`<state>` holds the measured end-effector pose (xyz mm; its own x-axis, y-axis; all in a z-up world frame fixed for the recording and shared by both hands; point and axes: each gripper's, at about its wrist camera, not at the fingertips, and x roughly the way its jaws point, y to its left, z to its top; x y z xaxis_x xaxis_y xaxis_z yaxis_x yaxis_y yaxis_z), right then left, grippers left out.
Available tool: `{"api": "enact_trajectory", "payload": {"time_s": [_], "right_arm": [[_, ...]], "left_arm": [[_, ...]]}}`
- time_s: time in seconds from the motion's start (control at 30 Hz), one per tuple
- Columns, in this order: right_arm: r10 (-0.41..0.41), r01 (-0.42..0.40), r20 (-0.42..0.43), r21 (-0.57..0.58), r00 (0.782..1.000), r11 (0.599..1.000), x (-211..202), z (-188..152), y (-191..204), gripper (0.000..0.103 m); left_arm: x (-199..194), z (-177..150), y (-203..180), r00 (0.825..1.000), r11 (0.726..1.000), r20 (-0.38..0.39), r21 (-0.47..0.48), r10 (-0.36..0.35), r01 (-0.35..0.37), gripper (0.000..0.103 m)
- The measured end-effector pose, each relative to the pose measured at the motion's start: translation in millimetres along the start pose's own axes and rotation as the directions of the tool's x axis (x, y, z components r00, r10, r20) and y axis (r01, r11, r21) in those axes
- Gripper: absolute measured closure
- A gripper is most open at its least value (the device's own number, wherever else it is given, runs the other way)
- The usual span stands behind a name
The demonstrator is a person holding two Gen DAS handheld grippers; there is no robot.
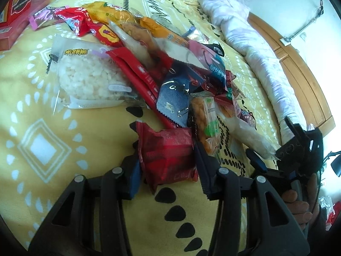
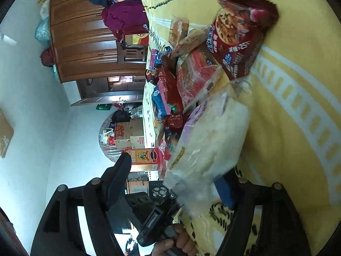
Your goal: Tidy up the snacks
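A pile of snack packets lies on a yellow patterned bedspread. My left gripper has its fingers on both sides of a dark red square packet at the near end of the pile and grips it. A clear rice-cracker pack lies to the left, a green-orange packet to the right. My right gripper is open, turned sideways, with a white rice-cracker bag between its fingers, untouched by the left finger. A brown cookie packet lies beyond.
Red boxes sit at the bedspread's far left. A rolled white quilt runs along the wooden headboard. In the right wrist view a wooden wardrobe, cardboard boxes and a red box stand beside the bed.
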<state>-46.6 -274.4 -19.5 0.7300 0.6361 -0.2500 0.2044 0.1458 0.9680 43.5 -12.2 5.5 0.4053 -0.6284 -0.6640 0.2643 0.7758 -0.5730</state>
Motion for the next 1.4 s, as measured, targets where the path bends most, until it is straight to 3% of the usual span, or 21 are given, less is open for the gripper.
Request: {"api": "enact_trajectory", "payload": {"time_s": [0.13,0.23,0.3,0.37,0.4,0.57,0.7,0.83,1.0,1.1,1.2,1.37,1.4], "right_arm": [[-0.075,0.076,0.027,-0.024,0.997,0.997,-11.1,-0.7,5.4,0.025],[-0.081,0.082,0.071,-0.006,0.994,0.997,-12.9,4.1,2.9,0.03],[-0.118,0.12,0.089,-0.018,0.989,0.993,-9.0,10.2,0.3,0.044],[-0.156,0.16,0.095,-0.031,0.983,0.987,-10.2,14.0,-8.0,0.07],[-0.194,0.2,0.091,-0.065,0.977,0.978,-7.8,15.5,-8.2,0.076],[-0.245,0.253,0.062,-0.227,0.967,0.94,-13.4,1.0,12.3,0.077],[-0.214,0.22,0.053,-0.308,0.975,0.925,-24.2,-16.4,46.5,0.077],[-0.177,0.177,0.041,-0.432,0.983,0.884,-16.6,-35.4,100.5,0.076],[-0.123,0.074,-0.038,-0.616,0.992,0.785,18.7,-76.5,185.9,0.076],[-0.094,-0.008,-0.113,-0.678,0.989,0.735,51.1,-107.2,229.9,0.076],[-0.069,-0.104,-0.204,-0.725,0.976,0.681,97.5,-147.1,277.7,0.076],[-0.073,-0.231,-0.342,-0.762,0.937,0.604,176.1,-221.3,332.1,0.076],[-0.086,-0.257,-0.376,-0.765,0.922,0.591,194.9,-240.0,342.7,0.077]], "left_arm": [[1.9,0.5,-1.2,1.0,1.0,-0.001,0.004,0.012,-0.012,0.056],[2.9,1.2,-5.0,0.999,0.999,-0.009,0.017,0.033,-0.033,0.057],[3.3,2.3,-9.0,0.998,0.998,-0.013,0.026,0.057,-0.057,0.06],[2.0,2.5,-11.8,0.998,0.997,-0.013,0.029,0.066,-0.066,0.062],[0.4,2.2,-13.0,0.998,0.997,-0.01,0.033,0.068,-0.067,0.063],[-24.1,2.3,-16.6,0.998,0.997,0.032,0.051,0.06,-0.062,0.066],[-65.0,12.0,-21.4,0.993,0.996,0.107,0.055,0.058,-0.064,0.067],[-118.6,27.3,-22.3,0.976,0.995,0.201,0.038,0.082,-0.091,0.067],[-220.6,46.1,-12.5,0.917,0.985,0.366,0.003,0.16,-0.173,0.068],[-290.1,46.6,3.3,0.85,0.967,0.47,-0.037,0.239,-0.252,0.068],[-355.9,40.5,32.8,0.764,0.931,0.541,-0.122,0.352,-0.343,0.068],[-431.9,27.9,97.2,0.649,0.859,0.565,-0.289,0.509,-0.423,0.068],[-439.6,26.4,109.5,0.637,0.846,0.557,-0.317,0.532,-0.43,0.068]]}}
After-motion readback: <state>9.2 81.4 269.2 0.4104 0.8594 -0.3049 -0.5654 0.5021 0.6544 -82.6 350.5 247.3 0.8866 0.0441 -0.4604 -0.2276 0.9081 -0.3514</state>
